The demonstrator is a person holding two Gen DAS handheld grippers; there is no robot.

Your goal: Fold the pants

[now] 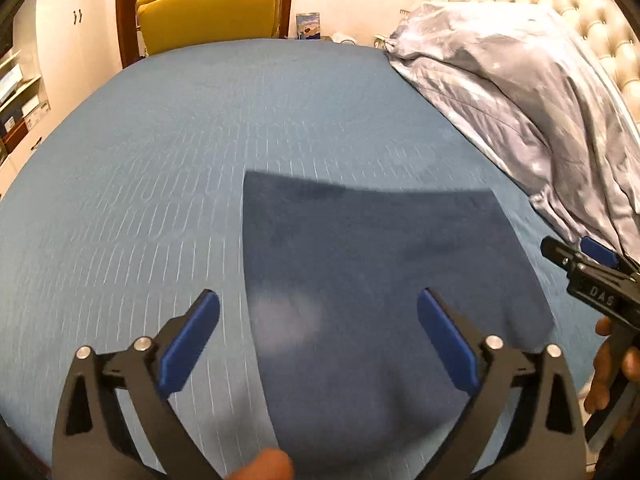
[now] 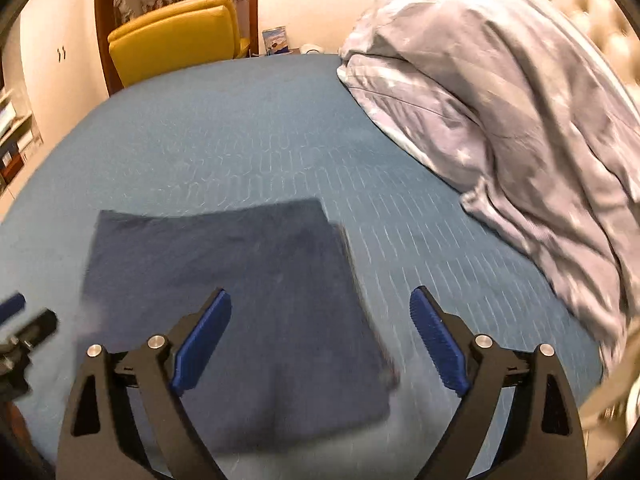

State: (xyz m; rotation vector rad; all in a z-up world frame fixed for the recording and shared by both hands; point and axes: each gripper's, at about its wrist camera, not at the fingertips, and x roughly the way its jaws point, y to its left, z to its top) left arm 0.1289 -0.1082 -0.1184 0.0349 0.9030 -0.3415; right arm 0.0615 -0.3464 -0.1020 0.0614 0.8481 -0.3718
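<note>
The dark navy pants point(image 1: 380, 280) lie folded into a flat rectangle on the blue bed sheet point(image 1: 160, 160); the right wrist view shows the pants point(image 2: 240, 300) left of centre. My left gripper point(image 1: 318, 312) hovers open over their near left part, nothing between its blue pads. My right gripper point(image 2: 320, 312) is open above the pants' right edge, holding nothing. It also shows at the right edge of the left wrist view as the right gripper point(image 1: 576, 252), held by a hand point(image 1: 612, 364). The left gripper's tip point(image 2: 24, 320) appears at the far left.
A rumpled grey-blue duvet point(image 1: 520, 92) is heaped along the right side of the bed against a tufted headboard point(image 1: 600, 28). A yellow chair point(image 1: 208, 12) stands beyond the far edge, with shelves point(image 1: 20, 96) at the left wall. Bare sheet point(image 2: 220, 128) stretches left and beyond.
</note>
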